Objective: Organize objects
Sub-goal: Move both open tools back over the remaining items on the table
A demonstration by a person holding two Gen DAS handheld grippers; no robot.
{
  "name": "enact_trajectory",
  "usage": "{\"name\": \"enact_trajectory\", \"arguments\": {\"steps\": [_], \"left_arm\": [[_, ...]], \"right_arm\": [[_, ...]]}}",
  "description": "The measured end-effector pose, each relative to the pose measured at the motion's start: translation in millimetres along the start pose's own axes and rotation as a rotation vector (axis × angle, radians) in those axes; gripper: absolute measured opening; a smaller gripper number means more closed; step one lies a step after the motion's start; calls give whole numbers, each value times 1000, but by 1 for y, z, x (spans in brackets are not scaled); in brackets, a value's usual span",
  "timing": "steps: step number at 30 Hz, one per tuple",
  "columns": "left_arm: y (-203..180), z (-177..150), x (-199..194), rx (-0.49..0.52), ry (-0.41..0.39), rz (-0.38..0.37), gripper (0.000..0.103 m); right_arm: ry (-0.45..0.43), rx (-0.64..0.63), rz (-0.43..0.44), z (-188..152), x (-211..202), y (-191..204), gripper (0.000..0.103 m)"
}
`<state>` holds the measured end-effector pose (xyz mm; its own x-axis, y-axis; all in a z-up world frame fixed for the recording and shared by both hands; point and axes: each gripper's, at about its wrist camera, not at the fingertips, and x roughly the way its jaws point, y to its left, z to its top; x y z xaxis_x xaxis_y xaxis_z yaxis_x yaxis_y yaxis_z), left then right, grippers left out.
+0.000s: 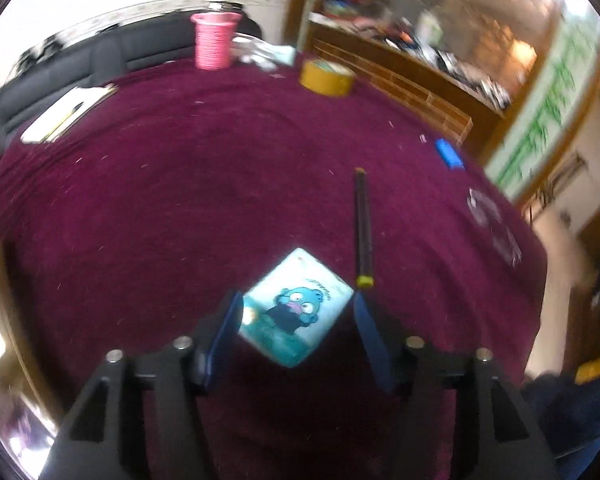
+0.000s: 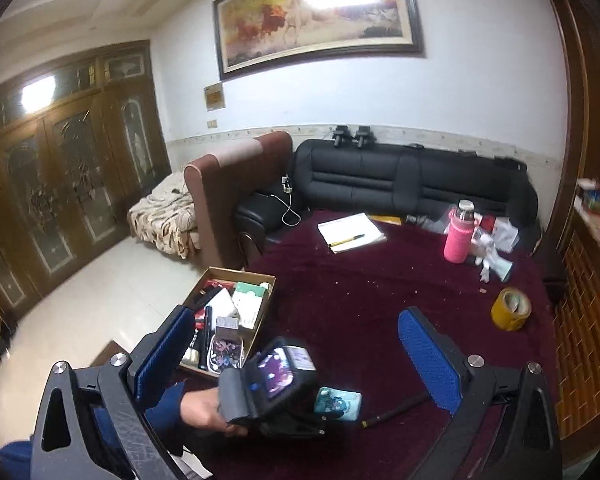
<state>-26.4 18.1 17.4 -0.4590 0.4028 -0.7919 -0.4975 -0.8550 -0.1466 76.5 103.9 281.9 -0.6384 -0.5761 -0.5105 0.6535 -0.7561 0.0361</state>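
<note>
A teal card with a blue cartoon figure (image 1: pixel 296 312) lies on the dark red tablecloth (image 1: pixel 180 200). My left gripper (image 1: pixel 296 298) points down over it, open, with its blue pads (image 1: pixel 220 336) beside the card's two side corners. A dark pen with a yellow end (image 1: pixel 362 224) lies just to the right of the card. In the right wrist view the same card (image 2: pixel 338 400) and pen (image 2: pixel 396 410) show near the bottom, by the hand (image 2: pixel 204 408) that holds the left gripper. My right gripper (image 2: pixel 296 314) hangs above the table, wide open, with nothing between its fingers.
An open cardboard box (image 2: pixel 242 273) with several small items sits at the table's left edge. A yellow tape roll (image 2: pixel 510 310), a pink bottle (image 2: pixel 458 236) and a notebook with a pen (image 2: pixel 350 232) stand farther back. A small blue object (image 1: pixel 450 154) lies near the right edge.
</note>
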Motion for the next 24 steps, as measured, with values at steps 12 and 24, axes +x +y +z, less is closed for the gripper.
{"name": "enact_trajectory", "arguments": {"steps": [12,24], "left_arm": [[-18,-3,34,161,135,51,69],[1,3,52,139,132,85,74]], "right_arm": [[32,-37,-45,-13,-14,11,103],[137,374,-84,-58,32,-127,103]]}}
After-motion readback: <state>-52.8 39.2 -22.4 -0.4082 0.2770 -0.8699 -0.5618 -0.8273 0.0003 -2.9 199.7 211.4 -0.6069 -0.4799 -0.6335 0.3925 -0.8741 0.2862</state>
